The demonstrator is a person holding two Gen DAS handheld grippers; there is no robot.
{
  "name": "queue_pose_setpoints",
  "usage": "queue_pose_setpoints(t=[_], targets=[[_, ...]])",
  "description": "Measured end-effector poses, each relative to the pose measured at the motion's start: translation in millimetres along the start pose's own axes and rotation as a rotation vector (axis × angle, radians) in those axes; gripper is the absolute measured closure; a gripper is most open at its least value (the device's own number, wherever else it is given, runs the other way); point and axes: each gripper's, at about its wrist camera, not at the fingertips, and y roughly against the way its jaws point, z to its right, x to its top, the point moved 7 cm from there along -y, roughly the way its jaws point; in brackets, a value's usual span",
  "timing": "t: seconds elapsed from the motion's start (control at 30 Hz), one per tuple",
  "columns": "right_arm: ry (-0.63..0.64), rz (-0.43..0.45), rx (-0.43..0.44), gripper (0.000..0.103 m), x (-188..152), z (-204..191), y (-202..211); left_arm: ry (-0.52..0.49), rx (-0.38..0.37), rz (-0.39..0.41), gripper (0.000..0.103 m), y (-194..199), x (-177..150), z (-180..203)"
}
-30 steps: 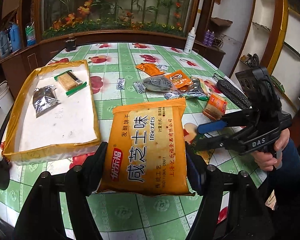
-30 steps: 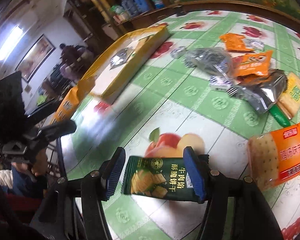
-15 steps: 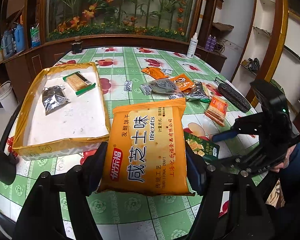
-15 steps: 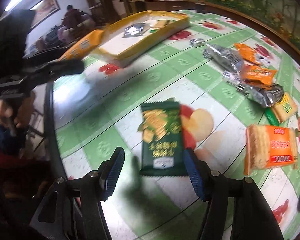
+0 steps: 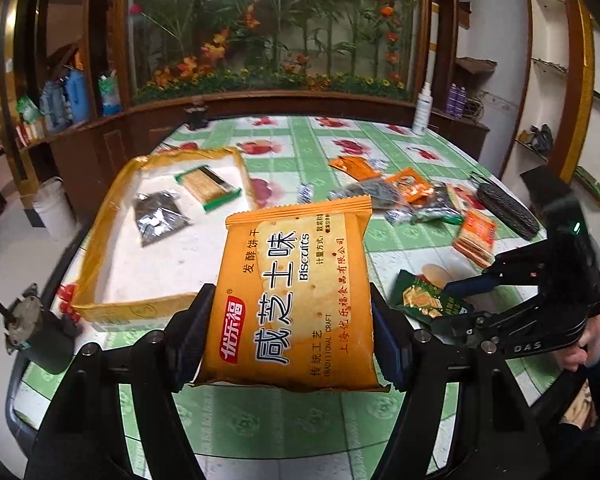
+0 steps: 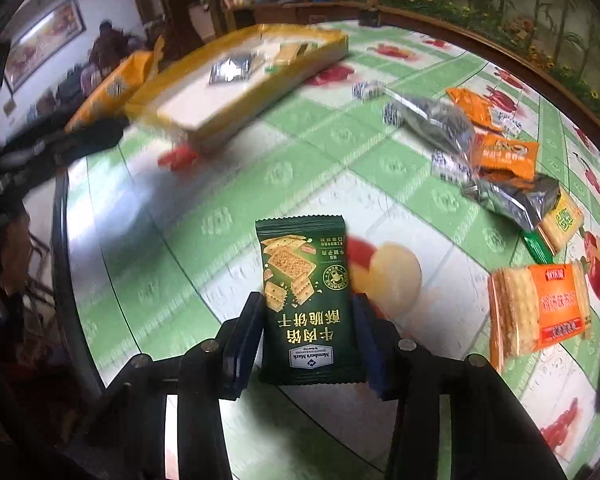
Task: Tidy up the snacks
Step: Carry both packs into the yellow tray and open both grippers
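A large orange biscuit pack [image 5: 296, 292] hangs above the table, with my left gripper [image 5: 290, 320] shut on its two sides. A dark green cracker pack [image 6: 304, 280] lies lengthwise between the pads of my right gripper [image 6: 306, 320]. Those jaws are closing, and the pads meet the pack's long edges. The left wrist view shows the same green pack [image 5: 420, 300] in the right gripper [image 5: 444, 304], low over the table. A yellow-rimmed white tray [image 5: 100, 240] at the left holds a silver pack [image 5: 156, 216] and a green-edged cracker pack [image 5: 208, 184].
Several loose snack packs [image 5: 412, 192] lie in a heap at the table's middle right. An orange cracker pack [image 6: 540, 312] and a long black case [image 5: 504, 208] lie nearer the right edge. A small grey device [image 5: 28, 328] sits at the table's left edge.
The right gripper's jaws narrowed from wide apart to the sides of the green pack, which now lies lengthwise between them. The left gripper tilted up a little, still holding the orange pack.
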Motion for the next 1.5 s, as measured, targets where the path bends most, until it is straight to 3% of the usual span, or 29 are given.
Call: queue_pose_setpoints(t=[0.23, 0.5, 1.5], targets=[[-0.120, 0.141, 0.091, 0.058, 49.2, -10.0, 13.7, -0.014, 0.102, 0.031, 0.033, 0.0, 3.7, -12.9], [-0.172, 0.182, 0.122, 0.058, 82.4, -25.7, 5.5, -0.022, 0.177, 0.035, 0.032, -0.3, 1.4, -26.1], [-0.222, 0.195, 0.200, 0.058, 137.8, -65.0, -16.8, 0.082, 0.206, 0.053, 0.032, -0.7, 12.6, -86.9]])
